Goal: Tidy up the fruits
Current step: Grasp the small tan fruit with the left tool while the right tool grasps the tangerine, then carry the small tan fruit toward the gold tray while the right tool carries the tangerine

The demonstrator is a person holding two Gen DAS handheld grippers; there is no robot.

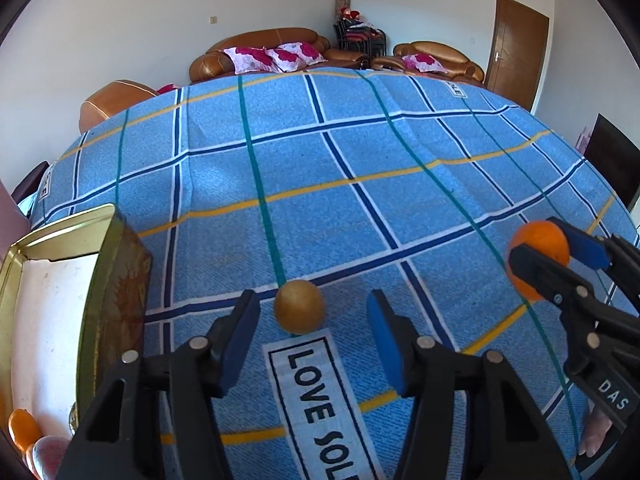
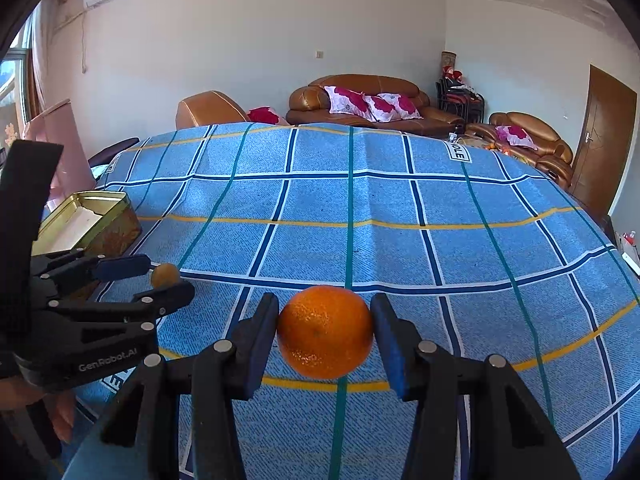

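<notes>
A small round brown fruit (image 1: 299, 307) lies on the blue checked cloth (image 1: 320, 184). My left gripper (image 1: 312, 300) is open around it, with a gap showing between each pad and the fruit. In the right wrist view the same gripper (image 2: 170, 274) reaches in from the left with the brown fruit (image 2: 165, 275) between its fingers. My right gripper (image 2: 325, 300) is shut on an orange (image 2: 326, 332), both blue pads pressing its sides. From the left wrist view the right gripper (image 1: 544, 244) and its orange (image 1: 538, 256) are at the right edge.
An open gold tin box (image 1: 116, 280) (image 2: 92, 200) stands at the table's left. Beside it, at the lower left corner, lie another orange (image 1: 22, 428) and a pinkish fruit (image 1: 48, 456). Brown sofas (image 2: 360, 100) and a door (image 2: 604, 132) lie beyond the table.
</notes>
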